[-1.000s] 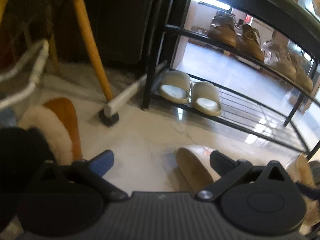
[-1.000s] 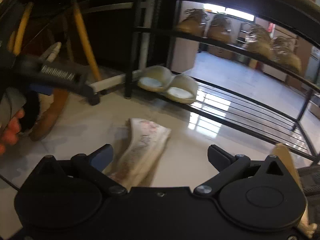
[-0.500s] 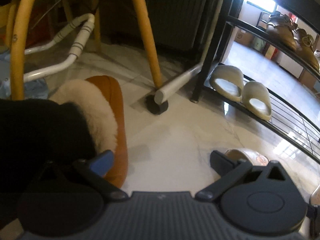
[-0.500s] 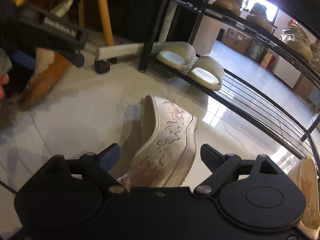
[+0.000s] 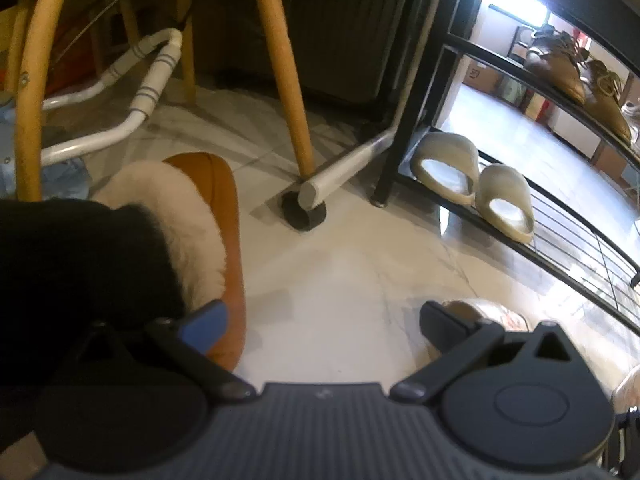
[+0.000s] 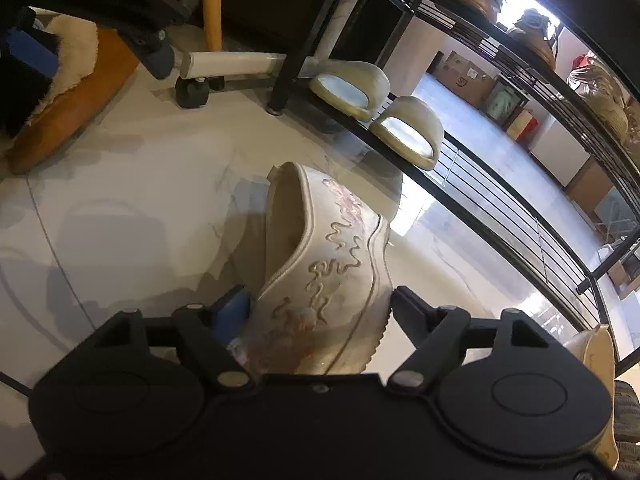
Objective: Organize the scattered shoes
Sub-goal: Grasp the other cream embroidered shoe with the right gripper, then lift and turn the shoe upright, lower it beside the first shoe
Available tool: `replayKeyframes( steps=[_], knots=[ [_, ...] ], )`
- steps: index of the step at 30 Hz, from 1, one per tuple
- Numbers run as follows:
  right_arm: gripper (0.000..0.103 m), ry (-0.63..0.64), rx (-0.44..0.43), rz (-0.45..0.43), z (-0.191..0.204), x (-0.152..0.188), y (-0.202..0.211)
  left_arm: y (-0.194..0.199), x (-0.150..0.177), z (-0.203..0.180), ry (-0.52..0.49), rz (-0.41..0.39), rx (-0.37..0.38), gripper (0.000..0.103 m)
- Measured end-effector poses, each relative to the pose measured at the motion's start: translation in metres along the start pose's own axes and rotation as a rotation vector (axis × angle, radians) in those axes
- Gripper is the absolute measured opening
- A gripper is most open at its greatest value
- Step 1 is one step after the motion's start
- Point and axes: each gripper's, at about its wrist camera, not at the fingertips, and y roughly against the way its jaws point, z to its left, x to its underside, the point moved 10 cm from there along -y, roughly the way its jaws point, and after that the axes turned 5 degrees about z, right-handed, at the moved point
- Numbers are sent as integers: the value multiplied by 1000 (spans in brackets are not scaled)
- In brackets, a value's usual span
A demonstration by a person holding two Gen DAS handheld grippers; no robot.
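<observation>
A cream embroidered slipper [image 6: 332, 248] lies on the pale floor, toe toward me. My right gripper [image 6: 320, 300] straddles its near end with the jaws closing; the pads sit close to its sides and I see no squeeze. My left gripper [image 5: 320, 324] is open with bare floor between its fingers. Its blue left finger [image 5: 204, 326] hangs over the near end of an orange slipper with white fur [image 5: 216, 220]. The same cream slipper [image 5: 480, 312] peeks out behind its right finger. In the right wrist view the left gripper [image 6: 96, 52] hovers over the orange slipper [image 6: 72, 116].
A black wire shoe rack [image 6: 500, 208] runs along the right, with two beige slides [image 5: 472, 176] on its low shelf and brown shoes [image 5: 560, 68] above. A yellow chair leg [image 5: 288, 92] and a white castered bar [image 5: 340, 168] stand behind. Another cream slipper [image 6: 596, 356] lies at far right.
The right gripper came down over the cream slipper and its jaws narrowed around it. The left wrist view swung from the rack toward the orange slipper, then held still.
</observation>
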Motion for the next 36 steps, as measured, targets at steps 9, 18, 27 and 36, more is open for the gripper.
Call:
replayKeyframes(
  steps=[9,18,27,36],
  knots=[
    [76,-75,-28,10,-9,-1,-1,4,0,-5,-2,-4,17,102],
    [76,-260,-89,27,-36,10,5,5,1,-9,-6,-9,17,102],
    [69,-435,-104,33,-73,32,14,12,3,-26,-65,-24,42,102],
    [80,-515,-127,80,-78,59,6,16,3,-28,-78,-32,44,102]
  ],
)
